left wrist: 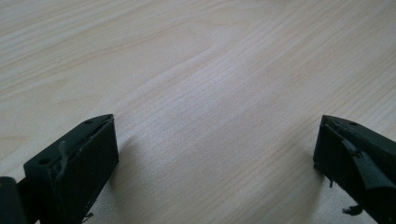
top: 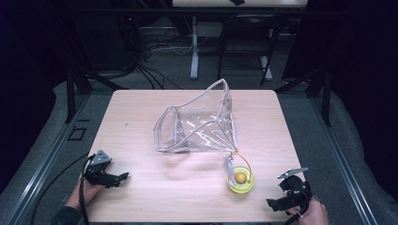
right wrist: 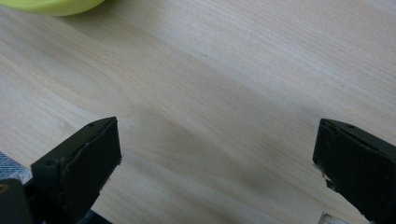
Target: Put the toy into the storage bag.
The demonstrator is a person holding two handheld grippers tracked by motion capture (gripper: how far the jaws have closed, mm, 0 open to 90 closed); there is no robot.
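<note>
The left gripper (top: 123, 176) rests at the near left corner of the wooden table (top: 141, 197), held by the person's left hand (top: 82, 192), with the grey three-cornered plate on top. In the left gripper view its two black jaws stand wide apart over bare wood grain, with nothing between them; the left gripper (left wrist: 217, 140) holds nothing.

Toward the middle of the table lies a clear plastic pouch (top: 197, 124) with a pale trimmed edge. Its mouth gapes open and one side stands up in a peak toward the far edge. It is well apart from both grippers.

Just beside the pouch's near right corner sits a yellow-green round dish (top: 241, 180) with a small orange ball in its middle. A thin orange loop and a pale strap run from it toward the pouch corner; whether they are joined to the pouch cannot be told.

The right gripper (top: 271, 202) sits at the near right corner of the table, held by the right hand (top: 313, 214), near the dish but not touching it. In the right gripper view its jaws are spread fully, nothing lies between them, and the right gripper (right wrist: 217, 140) faces bare table with the rim of the dish (right wrist: 56, 5) at the top left edge.
</note>
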